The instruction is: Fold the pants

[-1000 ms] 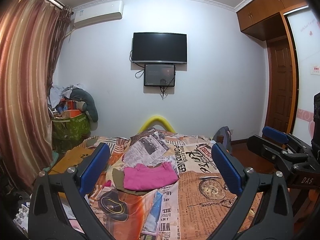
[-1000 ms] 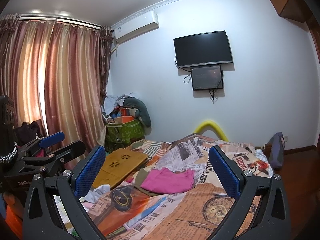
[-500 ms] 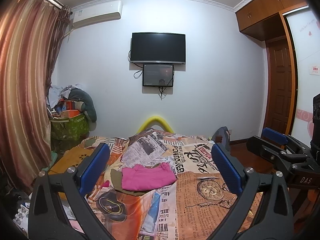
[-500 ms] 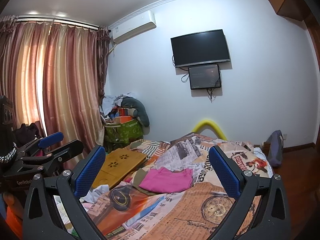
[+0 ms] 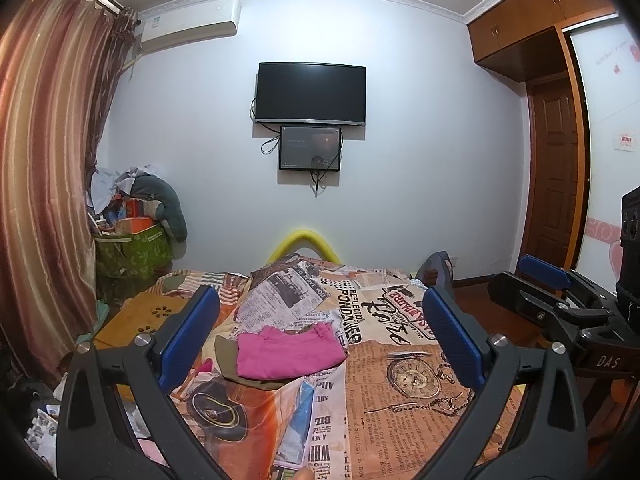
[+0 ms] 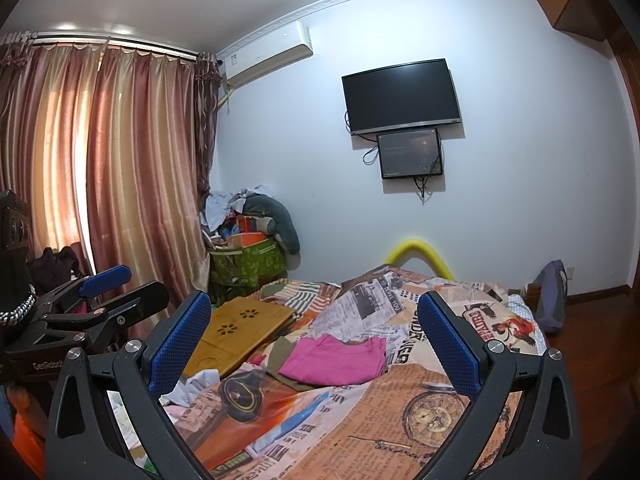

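Folded pink pants (image 5: 290,351) lie on top of a folded olive garment (image 5: 226,354) in the middle of the bed; they also show in the right wrist view (image 6: 336,361). My left gripper (image 5: 320,336) is open and empty, held above the near part of the bed, well short of the pants. My right gripper (image 6: 316,340) is open and empty too, at about the same height. Each gripper shows at the edge of the other's view: the right one (image 5: 560,312) and the left one (image 6: 92,304).
The bed carries a newspaper-print cover (image 5: 408,380). A wooden lap tray (image 6: 240,332) lies at the bed's left side. A green bag piled with things (image 6: 248,260) stands by the curtains (image 6: 120,184). A TV (image 5: 310,94) hangs on the far wall. A wooden door (image 5: 554,168) is at right.
Both grippers have shifted very slightly; the room slides a little in view. Both stay open and the pants have not moved.
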A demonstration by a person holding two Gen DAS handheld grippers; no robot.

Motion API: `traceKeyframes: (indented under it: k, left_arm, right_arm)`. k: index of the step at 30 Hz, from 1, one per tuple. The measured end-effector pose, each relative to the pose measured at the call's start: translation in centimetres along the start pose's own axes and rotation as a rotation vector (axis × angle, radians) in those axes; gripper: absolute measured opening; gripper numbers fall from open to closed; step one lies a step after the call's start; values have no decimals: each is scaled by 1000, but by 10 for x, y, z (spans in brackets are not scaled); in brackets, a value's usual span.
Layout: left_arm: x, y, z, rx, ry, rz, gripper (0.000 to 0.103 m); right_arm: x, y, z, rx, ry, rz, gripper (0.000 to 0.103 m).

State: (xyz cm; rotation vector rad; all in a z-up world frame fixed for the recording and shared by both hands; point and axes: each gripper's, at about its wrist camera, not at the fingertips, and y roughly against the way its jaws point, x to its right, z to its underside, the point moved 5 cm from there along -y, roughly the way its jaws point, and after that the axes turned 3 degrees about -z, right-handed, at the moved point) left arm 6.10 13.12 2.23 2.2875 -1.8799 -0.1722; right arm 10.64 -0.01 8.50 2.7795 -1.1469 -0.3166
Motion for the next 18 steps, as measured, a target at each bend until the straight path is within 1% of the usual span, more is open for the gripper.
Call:
traceKeyframes:
  k: [18]
  left_arm:
    - [2, -2, 1, -6, -10, 4, 103]
  right_arm:
    - [-1, -2, 3, -14, -2, 0, 103]
